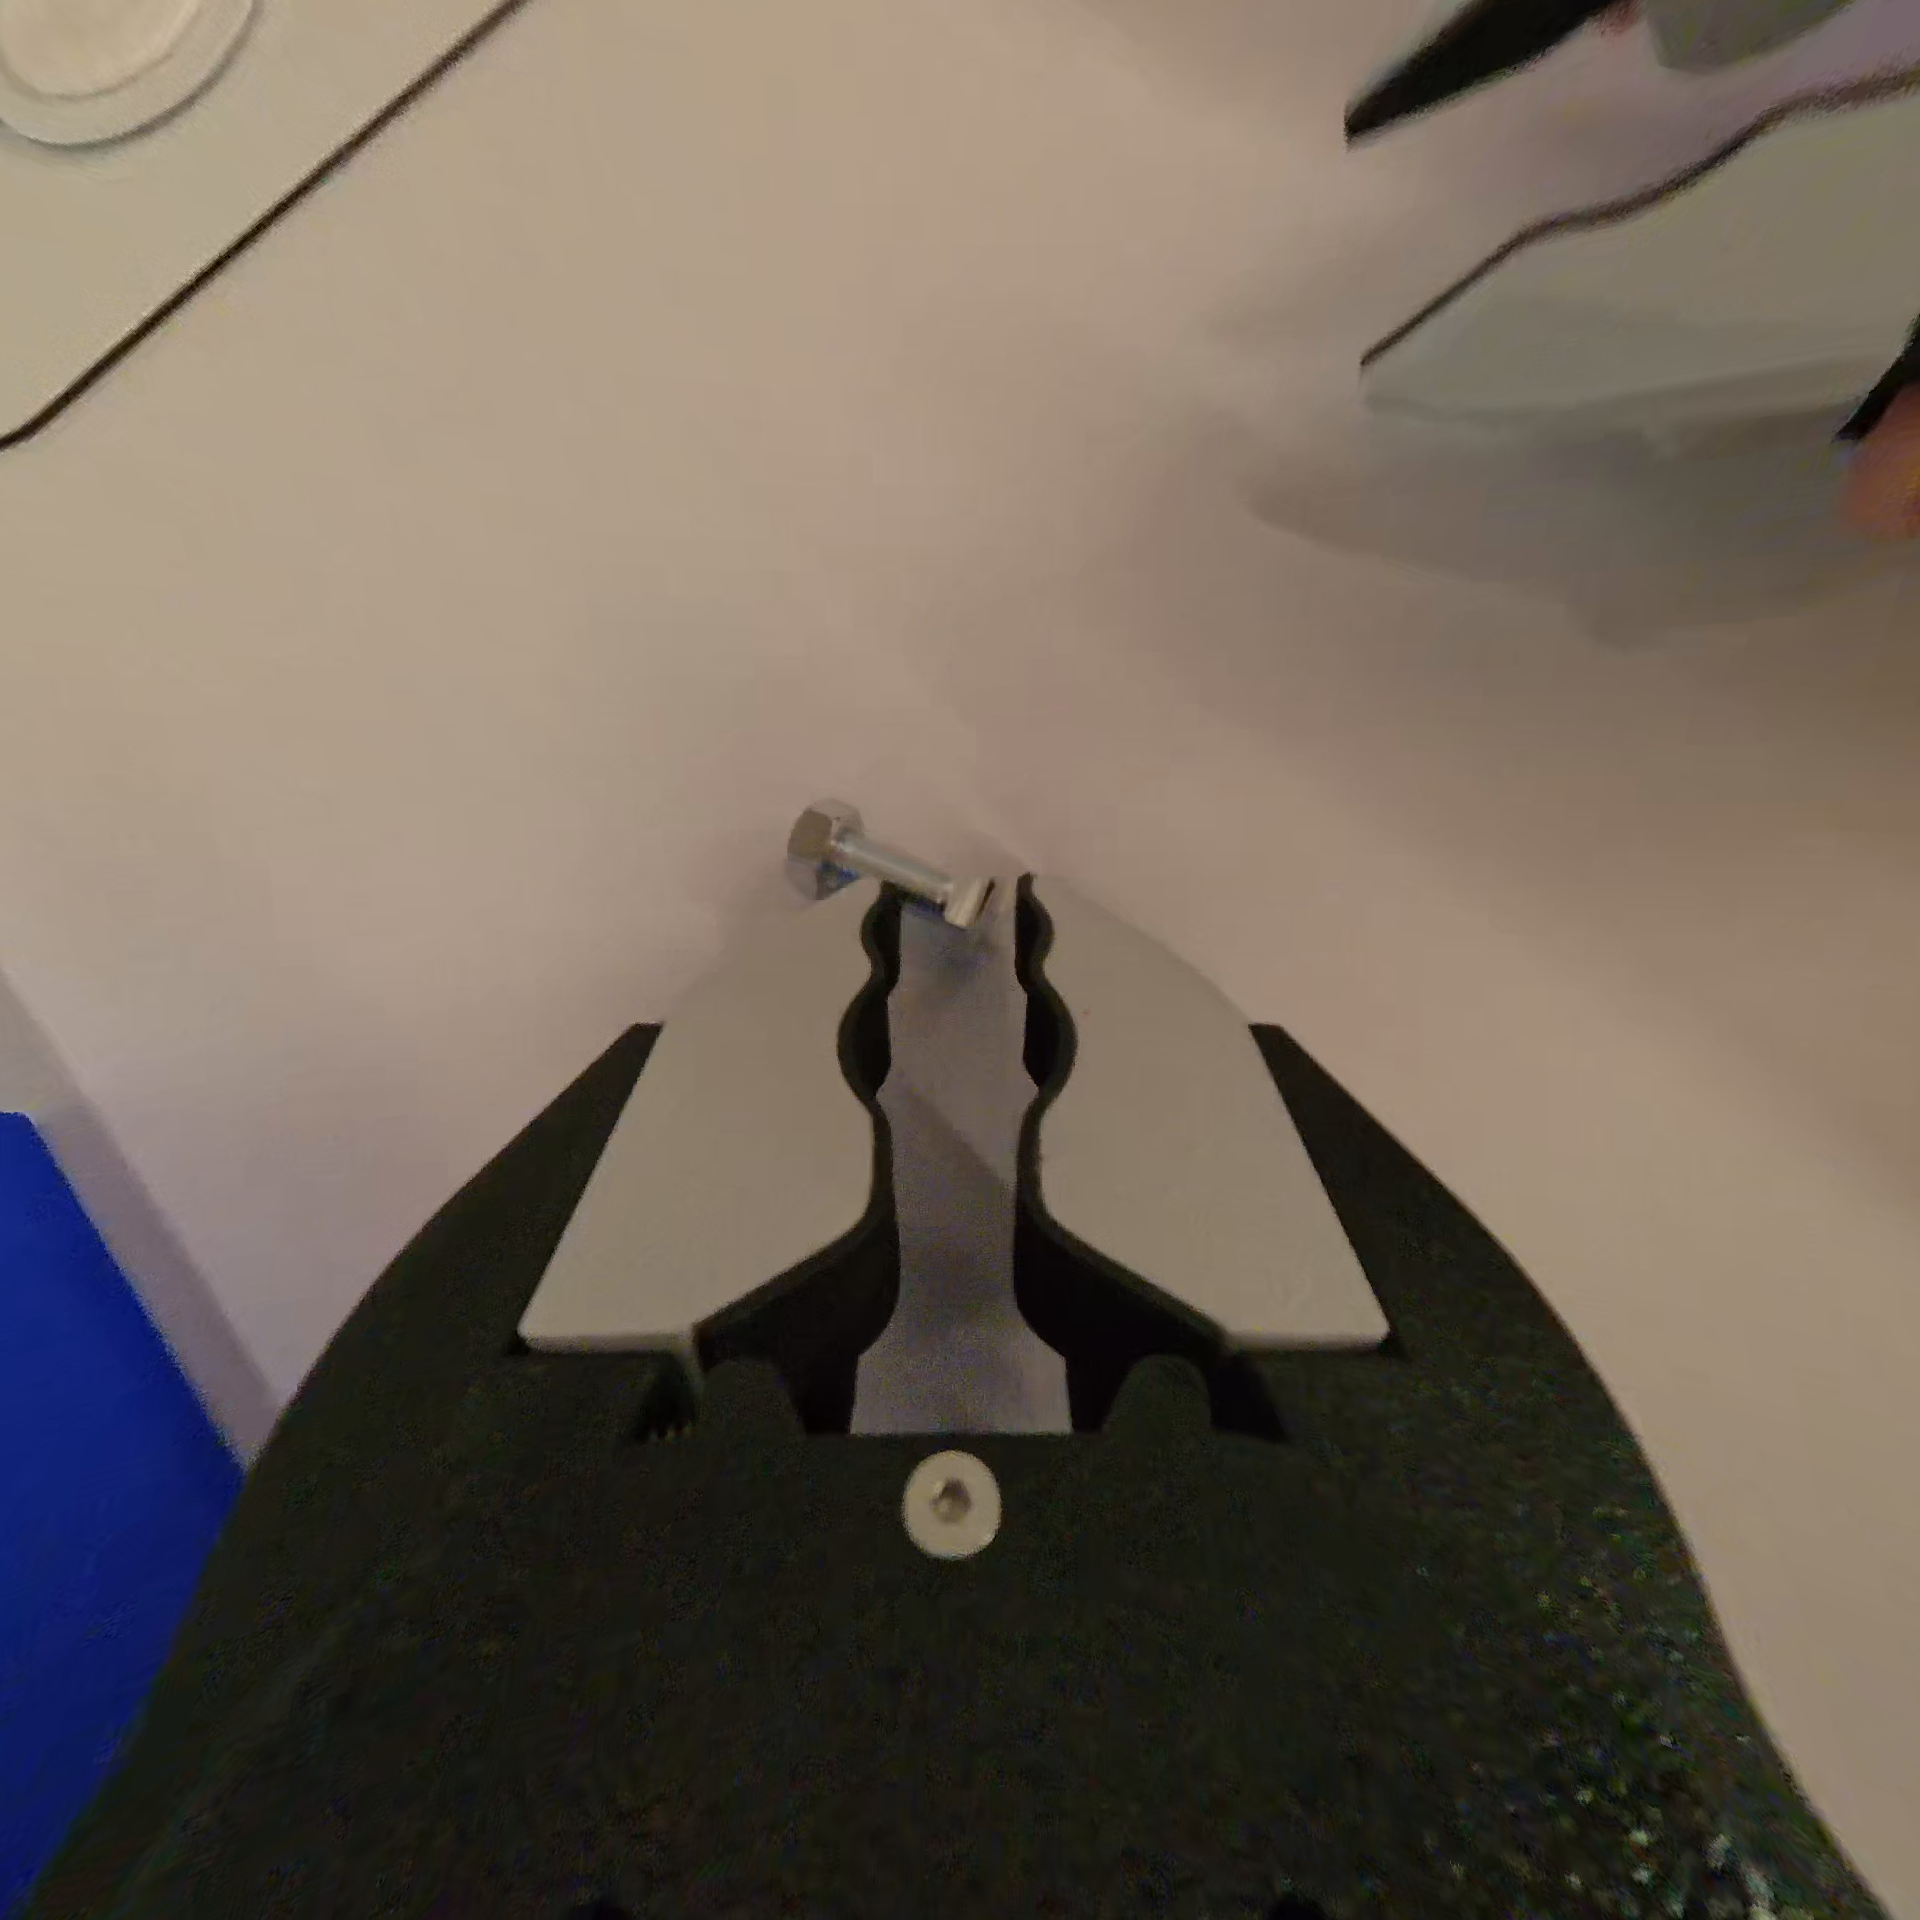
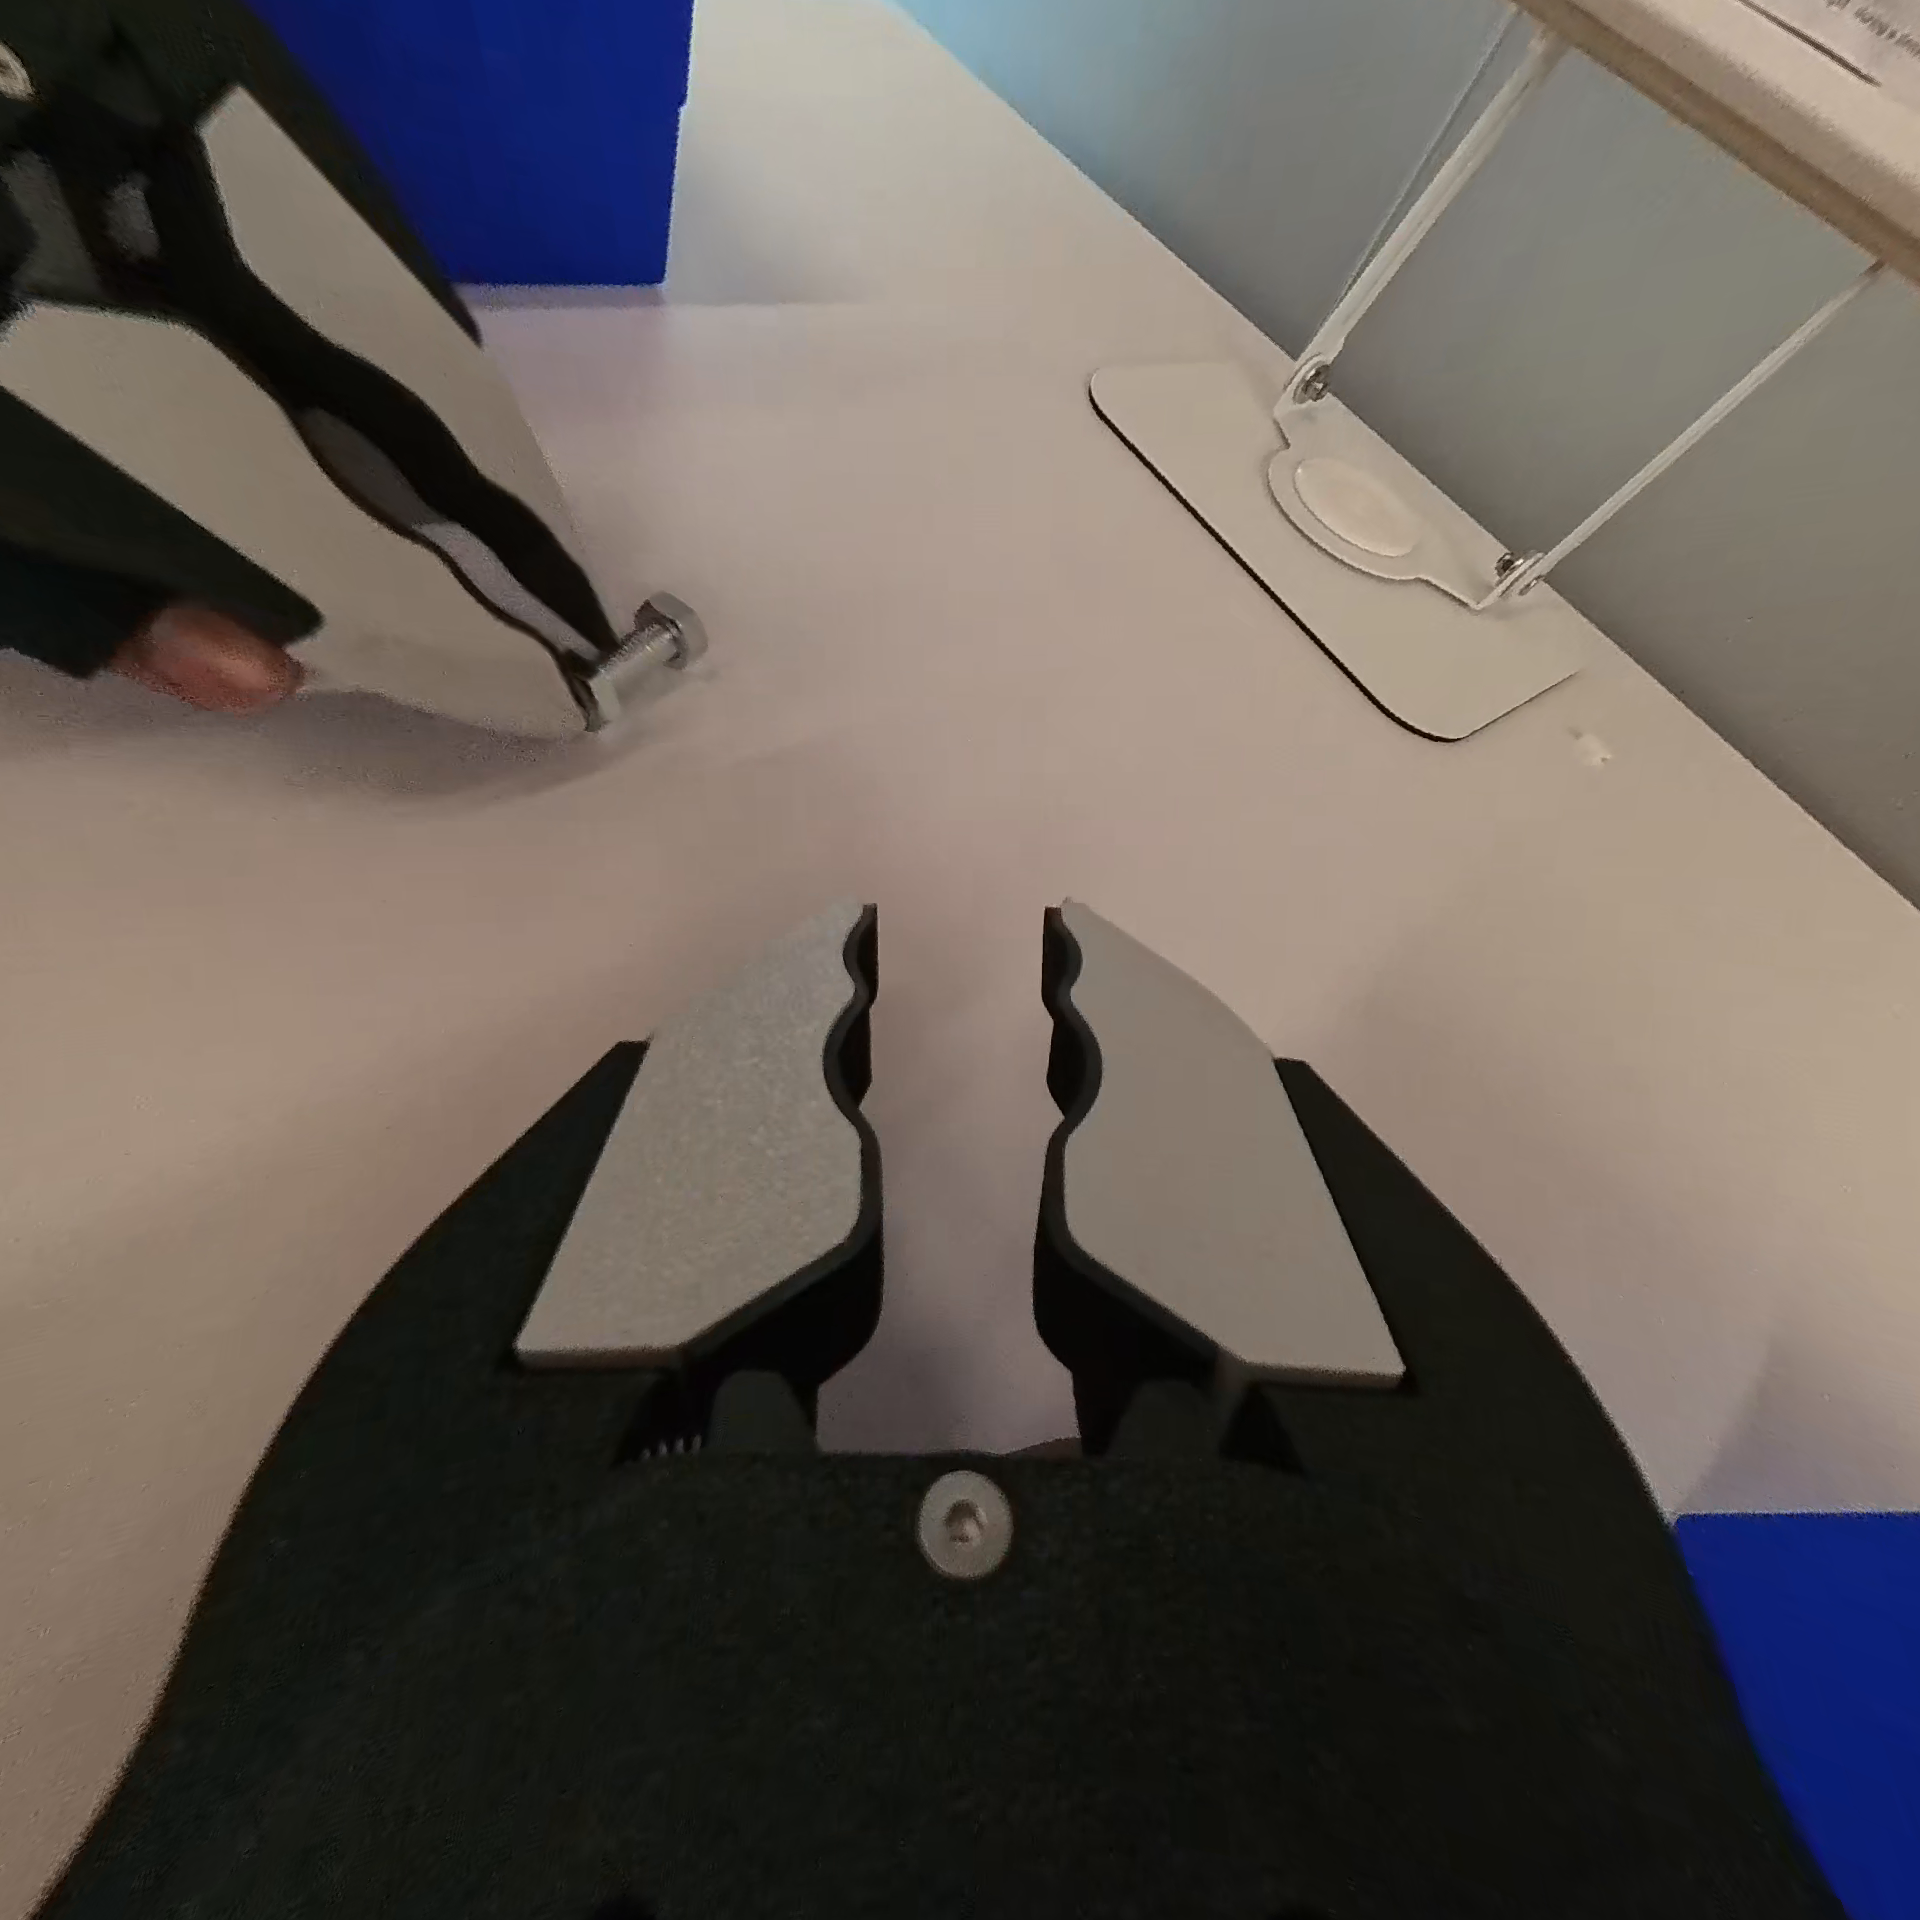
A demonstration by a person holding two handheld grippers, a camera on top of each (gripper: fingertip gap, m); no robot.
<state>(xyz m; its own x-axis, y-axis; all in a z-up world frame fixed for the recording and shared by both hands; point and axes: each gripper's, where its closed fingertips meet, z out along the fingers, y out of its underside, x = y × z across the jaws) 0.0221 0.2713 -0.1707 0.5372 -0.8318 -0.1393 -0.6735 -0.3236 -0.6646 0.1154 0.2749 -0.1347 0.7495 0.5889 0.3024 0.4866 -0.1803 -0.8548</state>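
Note:
A silver bolt (image 1: 883,868) with a hex head at one end and a flat T-shaped piece at the other lies on the white table (image 1: 675,540). My left gripper (image 1: 956,896) is open, its tips down at the bolt. The T end sits between the pads with a gap to the right pad, and the shaft runs out across the left fingertip (image 1: 878,920). The right wrist view shows the same bolt (image 2: 649,655) at the left gripper's (image 2: 587,675) tips. My right gripper (image 2: 961,914) is open and empty above bare table, to the right of the bolt. It shows blurred in the left wrist view (image 1: 1610,353).
A blue panel (image 2: 540,135) stands behind the left gripper and shows again at the left edge (image 1: 73,1455). A white stand's flat base plate (image 2: 1434,644) with thin legs sits at the far right. A person's fingertip (image 2: 218,660) rests by the left gripper.

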